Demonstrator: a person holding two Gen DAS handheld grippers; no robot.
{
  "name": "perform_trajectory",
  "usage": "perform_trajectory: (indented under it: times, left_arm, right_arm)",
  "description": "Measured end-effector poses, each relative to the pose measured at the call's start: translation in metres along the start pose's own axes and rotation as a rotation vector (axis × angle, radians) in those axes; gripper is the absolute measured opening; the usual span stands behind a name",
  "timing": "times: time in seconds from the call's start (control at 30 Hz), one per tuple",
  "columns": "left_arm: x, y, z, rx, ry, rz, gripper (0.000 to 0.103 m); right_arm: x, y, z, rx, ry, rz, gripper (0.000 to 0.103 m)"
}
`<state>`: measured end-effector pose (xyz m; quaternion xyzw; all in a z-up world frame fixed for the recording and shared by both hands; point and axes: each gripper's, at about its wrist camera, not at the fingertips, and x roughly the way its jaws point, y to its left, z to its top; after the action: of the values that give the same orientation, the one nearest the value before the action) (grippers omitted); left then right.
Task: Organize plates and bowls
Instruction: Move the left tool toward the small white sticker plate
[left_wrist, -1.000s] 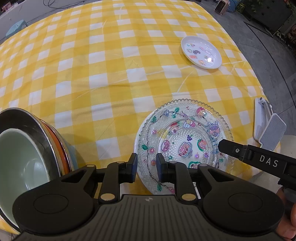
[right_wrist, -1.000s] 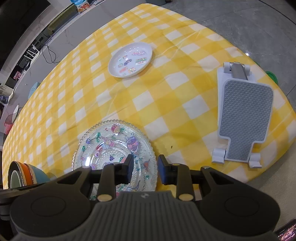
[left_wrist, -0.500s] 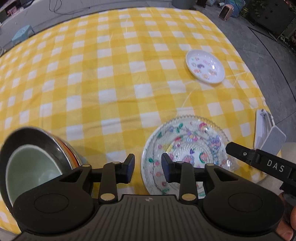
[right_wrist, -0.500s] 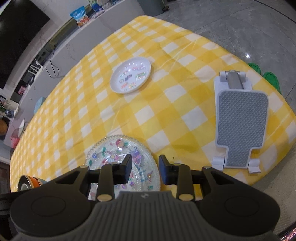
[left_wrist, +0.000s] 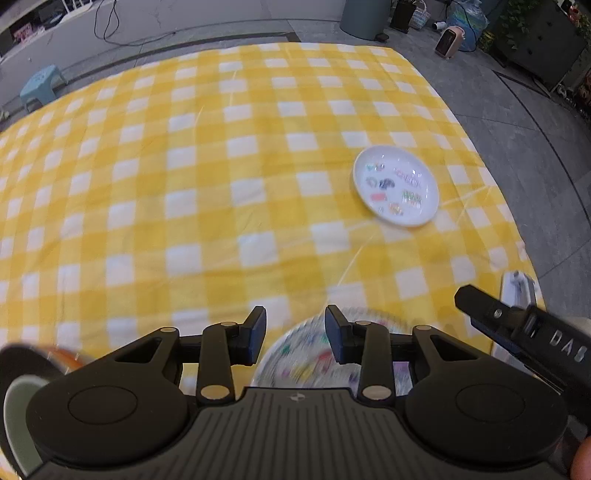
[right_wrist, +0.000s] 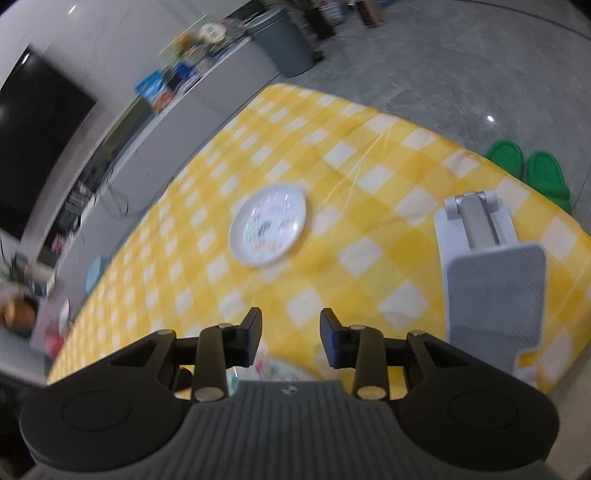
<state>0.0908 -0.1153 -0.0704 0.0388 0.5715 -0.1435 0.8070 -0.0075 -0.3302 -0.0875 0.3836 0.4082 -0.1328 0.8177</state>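
Both grippers have lifted back from the patterned glass plate (left_wrist: 314, 354), now blurred at the near edge. The left gripper (left_wrist: 294, 334) and right gripper (right_wrist: 291, 338) have just been opening, holding nothing. The small white plate (left_wrist: 396, 185) sits farther off, unmoved.

Counter (left_wrist: 229, 192): small plate (left_wrist: 396, 185) far right; patterned plate (left_wrist: 306, 354) near centre; stacked bowls (left_wrist: 26, 373) near left; stand (right_wrist: 491, 280) at right edge, right of both plates.
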Motion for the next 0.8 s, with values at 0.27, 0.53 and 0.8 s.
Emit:
perform_trajectory:
  times: [0.27,0.53,0.8]
  left_arm:
    - [0.024,-0.024,0.033,0.000,-0.004,-0.018,0.042]
    - [0.045,-0.029,0.059,-0.052,-0.006,-0.061,0.042]
    - [0.067,-0.029,0.074,-0.095,-0.014,-0.075,0.042]
  right_arm:
    - [0.021,-0.003,0.027,0.104,-0.053,0.030,0.035]
    - [0.045,-0.008,0.046,0.133,-0.065,0.058,0.032]
    - [0.074,-0.001,0.052,0.075,-0.045,0.047,0.025]
